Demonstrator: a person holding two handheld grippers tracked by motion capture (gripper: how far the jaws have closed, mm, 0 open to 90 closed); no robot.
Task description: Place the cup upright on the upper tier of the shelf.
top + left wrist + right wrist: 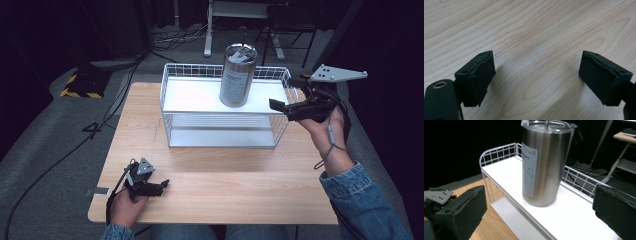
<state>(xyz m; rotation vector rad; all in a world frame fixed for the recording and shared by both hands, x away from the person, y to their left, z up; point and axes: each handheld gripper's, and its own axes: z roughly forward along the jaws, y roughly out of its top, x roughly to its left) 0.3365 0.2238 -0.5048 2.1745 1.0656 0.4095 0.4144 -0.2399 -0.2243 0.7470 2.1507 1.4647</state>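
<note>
Silver tumbler, white rack, pale wood under your black tongs

Your tumbler (541, 165) is brushed silver steel with a white printed label; the wire rack (172, 82) and its shelf are white; the tabletop (536, 30) shows light, wavy wood grain; your sleeve (367, 200) is blue denim.

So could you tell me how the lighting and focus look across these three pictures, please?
High view: surroundings dark, wooden table and white shelf brightly lit. Right gripper view: the steel tumbler is sharp with soft sheen, near fingers blurred. Left gripper view: even light, faint shadows beside the fingers.
</note>
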